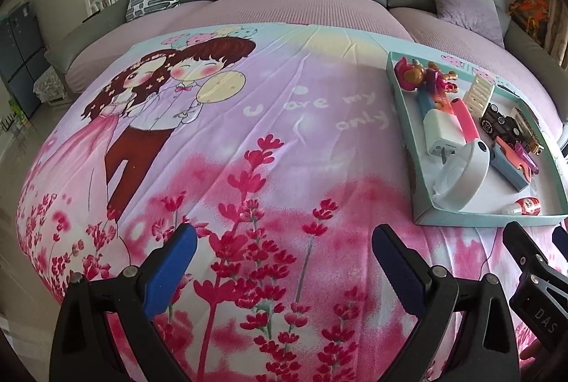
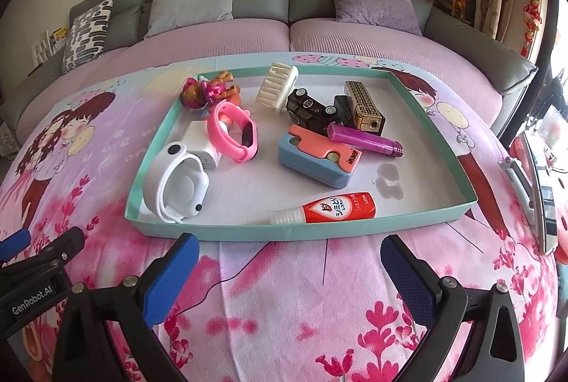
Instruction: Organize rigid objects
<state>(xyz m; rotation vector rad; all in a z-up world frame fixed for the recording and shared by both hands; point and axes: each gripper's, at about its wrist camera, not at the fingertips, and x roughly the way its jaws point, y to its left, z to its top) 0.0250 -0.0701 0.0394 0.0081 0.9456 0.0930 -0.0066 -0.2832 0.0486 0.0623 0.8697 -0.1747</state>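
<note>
Lying jumbled inside a shallow teal tray — white wristband, pink wristband, black toy car, red tube, possibly a lighter.

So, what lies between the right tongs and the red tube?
Only the tray's near teal wall and some blanket; the right tongs and red tube show this in the right wrist view.

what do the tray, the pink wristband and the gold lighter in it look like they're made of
Tray: likely cardboard, matte teal outside and white inside, with thin folded walls and a stain on the floor.
Pink wristband: probably silicone or soft plastic, smooth with a slight sheen, curved into a flexible loop.
Gold lighter: looks like metal, a brassy patterned casing with glints, though coated plastic is possible.
</note>
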